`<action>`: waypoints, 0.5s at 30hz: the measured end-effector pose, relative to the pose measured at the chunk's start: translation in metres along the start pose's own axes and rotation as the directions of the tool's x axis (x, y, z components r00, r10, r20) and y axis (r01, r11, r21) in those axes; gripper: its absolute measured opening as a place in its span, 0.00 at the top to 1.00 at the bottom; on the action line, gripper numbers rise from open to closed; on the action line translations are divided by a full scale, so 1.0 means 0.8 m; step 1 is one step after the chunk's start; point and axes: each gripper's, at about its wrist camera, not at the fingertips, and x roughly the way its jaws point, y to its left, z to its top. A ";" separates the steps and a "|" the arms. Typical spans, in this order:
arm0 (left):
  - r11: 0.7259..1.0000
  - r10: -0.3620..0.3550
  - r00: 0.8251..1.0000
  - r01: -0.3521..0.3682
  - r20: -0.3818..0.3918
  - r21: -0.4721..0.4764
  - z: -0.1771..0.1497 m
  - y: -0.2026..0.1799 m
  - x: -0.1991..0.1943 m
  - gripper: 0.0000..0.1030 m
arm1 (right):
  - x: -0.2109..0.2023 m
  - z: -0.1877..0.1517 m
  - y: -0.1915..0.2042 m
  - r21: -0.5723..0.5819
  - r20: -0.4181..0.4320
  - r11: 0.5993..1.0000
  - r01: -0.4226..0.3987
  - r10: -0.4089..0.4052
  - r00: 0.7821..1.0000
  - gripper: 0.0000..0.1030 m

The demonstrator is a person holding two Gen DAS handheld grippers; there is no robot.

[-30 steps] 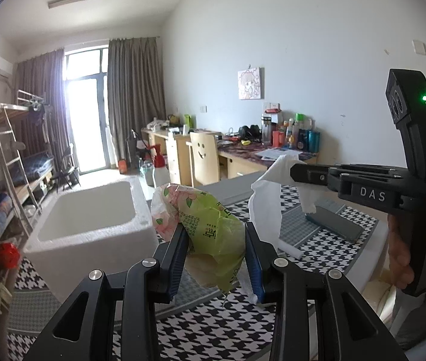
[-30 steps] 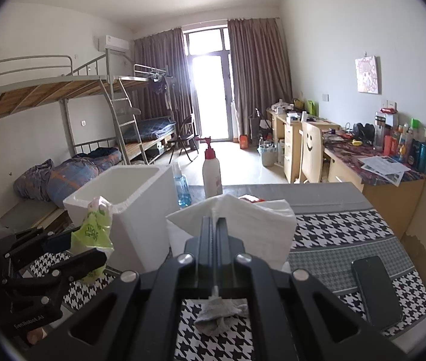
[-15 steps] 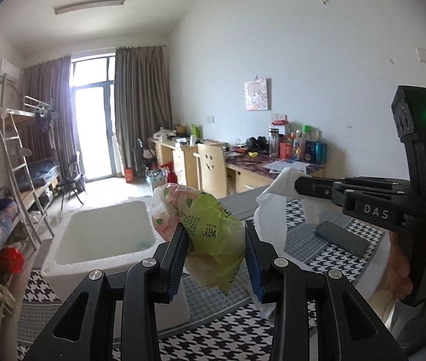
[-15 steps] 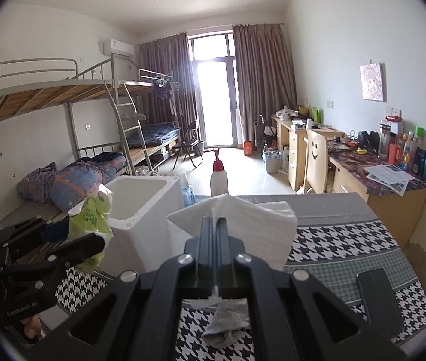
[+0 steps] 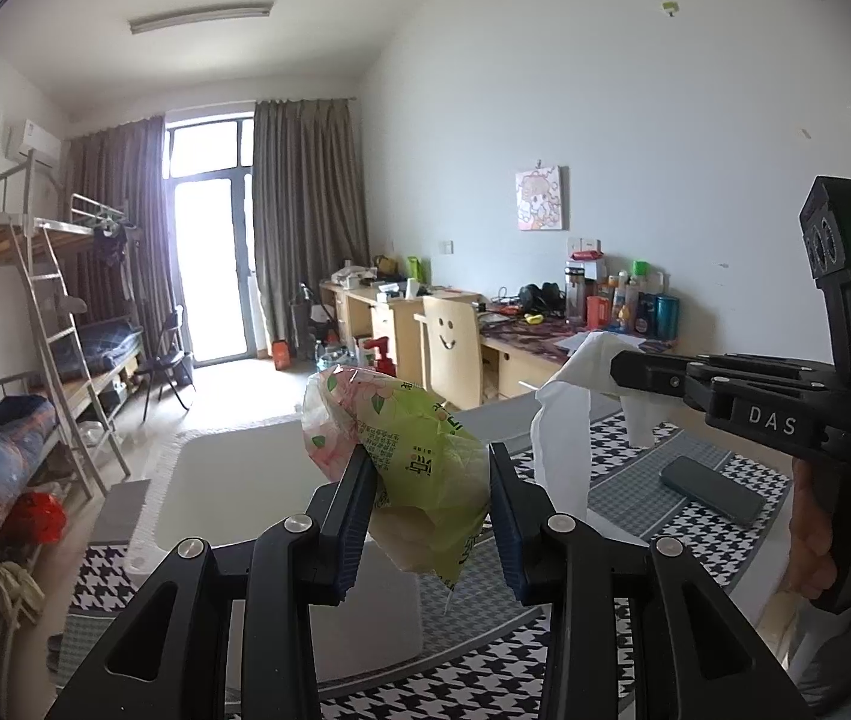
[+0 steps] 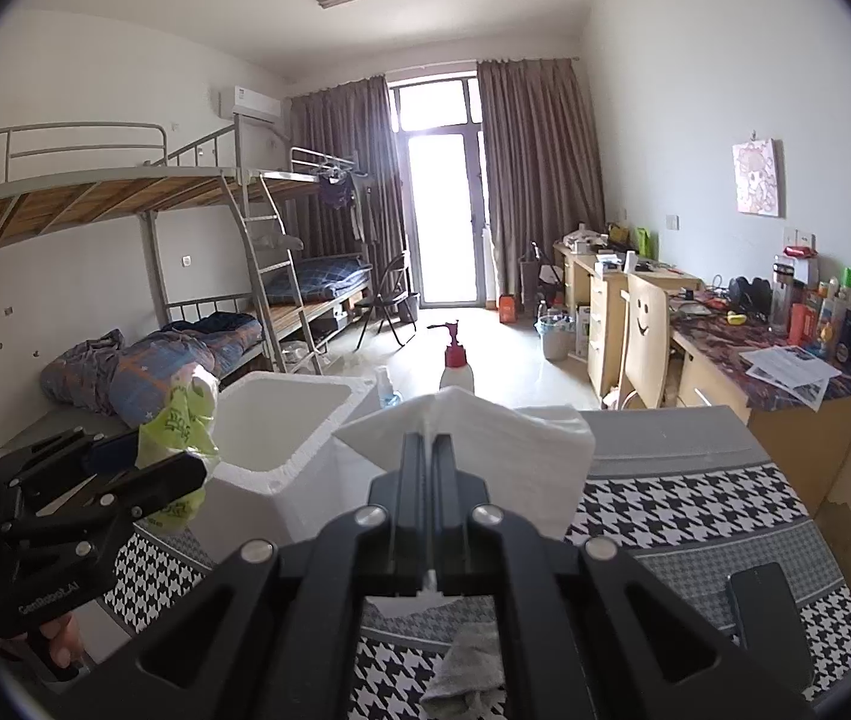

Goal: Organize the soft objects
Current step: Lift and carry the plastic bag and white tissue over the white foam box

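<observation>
Two grippers are up over the bench. Left gripper has its fingers clamped on a green tissue pack, held above the white foam box. Right gripper has its fingers pinched tight on a white tissue, beside the box. A phone lies on the bench.

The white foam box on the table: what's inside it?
The foam box shows only bare white inner walls. Its bottom is hidden by its rim and, in the left view, by the green packet.
</observation>
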 end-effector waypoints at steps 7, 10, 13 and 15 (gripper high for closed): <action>0.999 0.033 0.999 -0.033 0.006 -0.008 0.005 0.013 0.002 0.63 | 0.009 0.010 0.004 -0.002 0.014 1.000 -0.023 0.023 1.000 0.96; 0.999 0.047 0.999 -0.047 0.007 -0.012 0.006 0.017 0.003 0.63 | 0.013 0.012 0.007 -0.007 0.017 0.999 -0.032 0.032 0.999 0.96; 0.998 0.060 0.998 -0.060 0.008 -0.015 0.007 0.023 0.004 0.63 | 0.016 0.015 0.009 -0.009 0.021 0.999 -0.040 0.040 0.999 0.96; 0.997 0.070 0.998 -0.070 0.008 -0.014 0.007 0.025 0.004 0.63 | 0.018 0.018 0.011 -0.013 0.022 0.999 -0.046 0.047 0.999 0.96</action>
